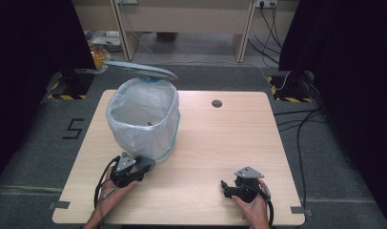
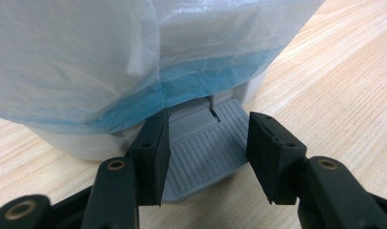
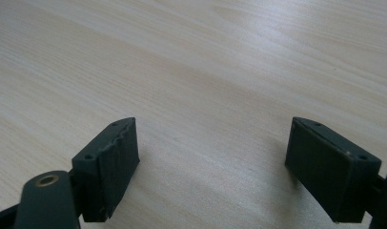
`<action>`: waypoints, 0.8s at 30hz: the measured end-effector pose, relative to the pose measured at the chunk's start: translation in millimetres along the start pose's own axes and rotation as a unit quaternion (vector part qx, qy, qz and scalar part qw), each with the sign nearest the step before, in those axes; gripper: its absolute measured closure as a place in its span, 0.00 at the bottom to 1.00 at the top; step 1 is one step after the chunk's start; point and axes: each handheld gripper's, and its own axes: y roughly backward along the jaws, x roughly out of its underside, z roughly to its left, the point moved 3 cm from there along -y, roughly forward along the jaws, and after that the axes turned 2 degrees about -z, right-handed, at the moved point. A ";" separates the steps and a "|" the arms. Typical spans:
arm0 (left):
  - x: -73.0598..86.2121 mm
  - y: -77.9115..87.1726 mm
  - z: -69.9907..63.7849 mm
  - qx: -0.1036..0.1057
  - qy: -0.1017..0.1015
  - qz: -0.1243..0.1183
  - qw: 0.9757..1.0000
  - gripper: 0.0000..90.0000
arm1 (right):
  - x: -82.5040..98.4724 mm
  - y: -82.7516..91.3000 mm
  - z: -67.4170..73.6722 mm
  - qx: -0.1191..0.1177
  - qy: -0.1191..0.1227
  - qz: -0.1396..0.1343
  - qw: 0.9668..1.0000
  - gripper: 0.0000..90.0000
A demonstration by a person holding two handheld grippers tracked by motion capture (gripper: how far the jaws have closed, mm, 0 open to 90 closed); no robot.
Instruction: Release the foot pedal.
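Left gripper [image 2: 206, 157] at the pedal [image 2: 203, 152] of a lined bin [image 1: 144, 119]

Its jaws stood spread, flanking the grey pedal; the right gripper [image 3: 210, 167] gaped wide over bare table [image 3: 206, 57], holding nothing.

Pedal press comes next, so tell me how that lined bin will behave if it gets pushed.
The bin looks like light plastic holding almost nothing, so it probably slides easily on the smooth table. Tall with its lid raised, it may tip backward. The thin liner likely crumples under the left tool.
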 end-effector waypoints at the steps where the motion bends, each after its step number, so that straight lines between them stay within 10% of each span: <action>1: -0.2 0.4 0.0 0.000 0.000 0.000 1.000 0.55 | -0.1 -0.1 0.0 0.000 0.000 0.000 1.000 0.20; 24: -2.8 3.5 -0.9 0.010 0.004 0.001 1.000 0.43 | -0.4 -0.8 0.0 -0.001 0.000 0.000 1.000 0.19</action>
